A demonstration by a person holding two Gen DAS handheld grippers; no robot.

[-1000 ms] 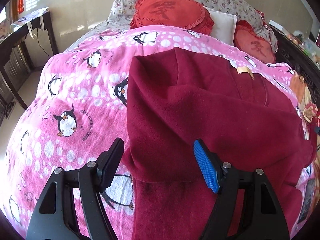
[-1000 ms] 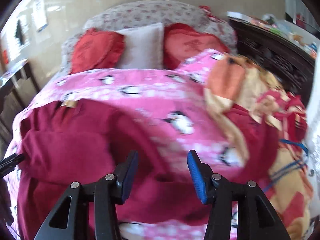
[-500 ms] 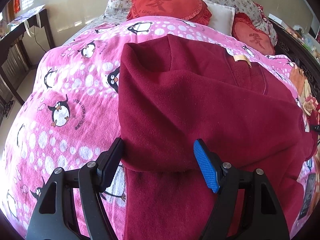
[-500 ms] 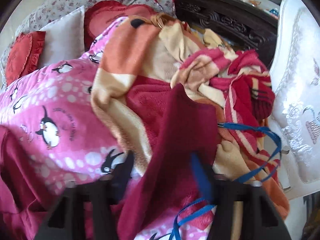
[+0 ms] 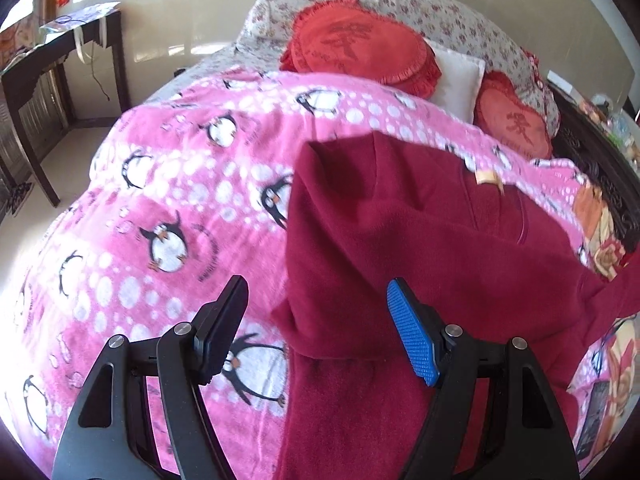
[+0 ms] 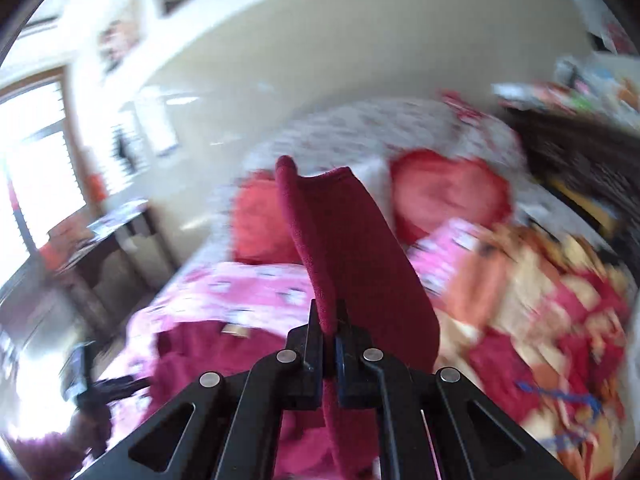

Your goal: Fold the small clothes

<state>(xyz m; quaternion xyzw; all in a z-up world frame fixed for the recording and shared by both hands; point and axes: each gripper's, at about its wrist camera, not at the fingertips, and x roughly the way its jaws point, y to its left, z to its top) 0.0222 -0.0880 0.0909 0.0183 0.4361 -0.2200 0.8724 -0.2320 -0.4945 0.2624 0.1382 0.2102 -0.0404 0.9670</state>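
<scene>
A dark red fleece garment [image 5: 420,240] lies partly folded on the pink penguin blanket [image 5: 168,208], a tan label near its collar. My left gripper [image 5: 316,328] is open and empty, its jaws straddling the garment's folded left edge just above it. My right gripper [image 6: 328,344] is shut on the garment's sleeve [image 6: 352,248], which stands up in front of the camera, lifted off the bed. The rest of the garment [image 6: 192,352] shows at lower left in the blurred right wrist view.
Red round cushions [image 5: 360,48] and a white pillow [image 5: 456,76] sit at the bed's head. An orange and red patterned blanket pile [image 6: 540,300] lies on the right side. A dark wooden table [image 5: 60,64] stands left of the bed; a dark carved bed frame [image 5: 600,184] runs along the right.
My right gripper shut on the sleeve by the blanket pile and swung it up and toward the bed's head. My left gripper drew back and left slightly, staying open.
</scene>
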